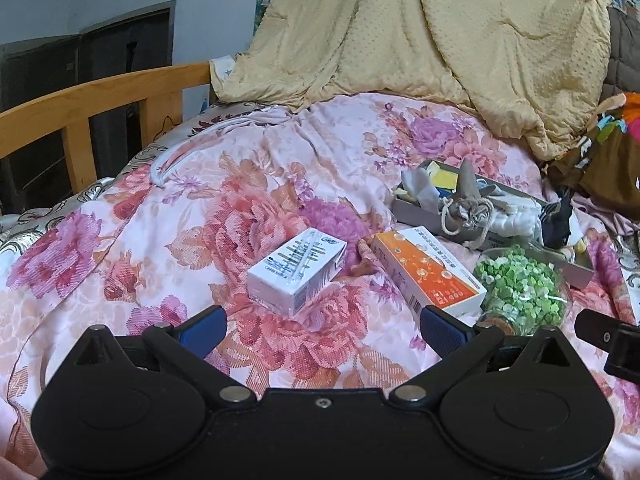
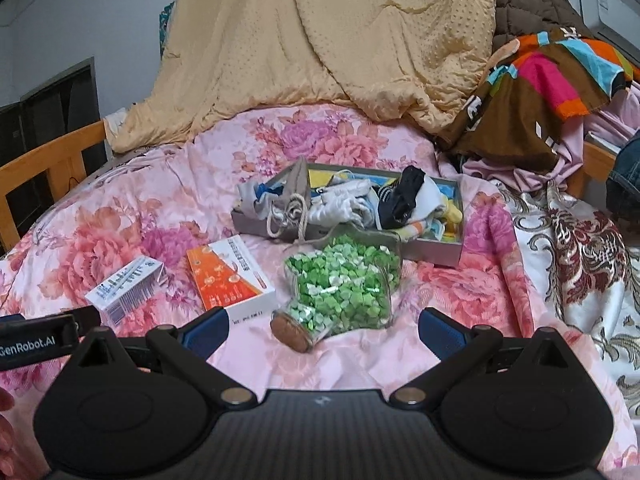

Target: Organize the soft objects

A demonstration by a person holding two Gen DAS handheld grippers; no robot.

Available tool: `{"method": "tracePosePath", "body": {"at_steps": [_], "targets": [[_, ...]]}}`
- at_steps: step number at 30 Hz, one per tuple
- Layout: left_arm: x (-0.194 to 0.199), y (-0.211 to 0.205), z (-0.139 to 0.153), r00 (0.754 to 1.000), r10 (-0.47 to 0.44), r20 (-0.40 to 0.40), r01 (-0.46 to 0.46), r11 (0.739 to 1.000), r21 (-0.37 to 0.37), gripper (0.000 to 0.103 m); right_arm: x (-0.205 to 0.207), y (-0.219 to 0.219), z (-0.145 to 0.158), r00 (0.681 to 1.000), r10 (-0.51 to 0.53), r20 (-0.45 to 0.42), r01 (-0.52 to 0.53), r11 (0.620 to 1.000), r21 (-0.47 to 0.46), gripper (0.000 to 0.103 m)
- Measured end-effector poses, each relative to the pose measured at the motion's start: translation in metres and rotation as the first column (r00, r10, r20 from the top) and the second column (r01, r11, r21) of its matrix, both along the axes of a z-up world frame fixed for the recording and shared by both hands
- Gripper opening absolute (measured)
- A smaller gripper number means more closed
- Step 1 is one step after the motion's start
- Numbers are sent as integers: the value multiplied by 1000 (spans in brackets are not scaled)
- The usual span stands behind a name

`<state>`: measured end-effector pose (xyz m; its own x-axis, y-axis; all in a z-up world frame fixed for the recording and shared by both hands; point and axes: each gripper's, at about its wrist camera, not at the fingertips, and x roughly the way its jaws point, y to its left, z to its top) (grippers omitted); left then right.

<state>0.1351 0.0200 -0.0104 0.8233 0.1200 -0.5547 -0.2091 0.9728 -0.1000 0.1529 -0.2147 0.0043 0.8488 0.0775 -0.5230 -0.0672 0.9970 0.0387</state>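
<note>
A grey shallow box (image 2: 436,249) lies on the floral bedspread, holding socks and soft cloths (image 2: 404,200) and a rope-tied pouch (image 2: 294,200); it also shows in the left wrist view (image 1: 424,222). My left gripper (image 1: 322,330) is open and empty, just in front of a white carton (image 1: 298,270). My right gripper (image 2: 322,330) is open and empty, just in front of a corked glass jar of green paper stars (image 2: 344,284). An orange and white box (image 2: 230,276) lies between the carton and the jar.
A beige quilt (image 2: 320,48) is heaped at the back of the bed. Colourful clothes (image 2: 552,80) are piled at the right. A wooden bed rail (image 1: 92,112) runs along the left. The left gripper's body (image 2: 36,338) shows at the right wrist view's left edge.
</note>
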Motion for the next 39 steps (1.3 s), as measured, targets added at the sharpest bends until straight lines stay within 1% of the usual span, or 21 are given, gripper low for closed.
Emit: {"method": "tracePosePath", "body": {"at_steps": [4, 10, 16, 20, 24, 26, 29, 33, 36, 39], "targets": [[-2, -4, -2, 1000, -13, -9, 13, 1000, 7, 102, -1, -3, -2, 1000, -18, -17, 18, 1000, 13, 103], [-4, -10, -8, 999, -33, -42, 33, 999, 18, 102, -1, -7, -5, 999, -29, -26, 29, 1000, -1, 103], [-9, -12, -7, 999, -26, -40, 26, 1000, 11, 102, -6, -10, -6, 1000, -20, -25, 20, 1000, 4, 103], [-13, -15, -3, 999, -18, -39, 18, 1000, -2, 102, -16, -9, -4, 1000, 4, 4, -4, 1000, -8, 103], [-15, -21, -4, 999, -31, -36, 32, 999, 23, 102, -30, -18, -6, 998, 19, 68, -17, 1000, -26, 103], [-14, -21, -7, 999, -29, -43, 30, 999, 26, 102, -34, -23, -9, 997, 11, 81, -9, 1000, -26, 103], [-12, -19, -9, 998, -27, -53, 28, 999, 17, 102, -34, -30, -14, 996, 0, 87, 0, 1000, -8, 103], [-12, -18, -12, 998, -22, -54, 22, 1000, 0, 102, -27, -32, -16, 997, 1, 77, -4, 999, 49, 103], [-10, -18, -15, 998, -32, -51, 32, 999, 0, 102, -24, -28, -19, 996, 21, 81, -24, 999, 43, 103], [-6, -19, -18, 997, -34, -65, 34, 999, -8, 102, -21, -25, -23, 997, 36, 64, -39, 998, 47, 103]]}}
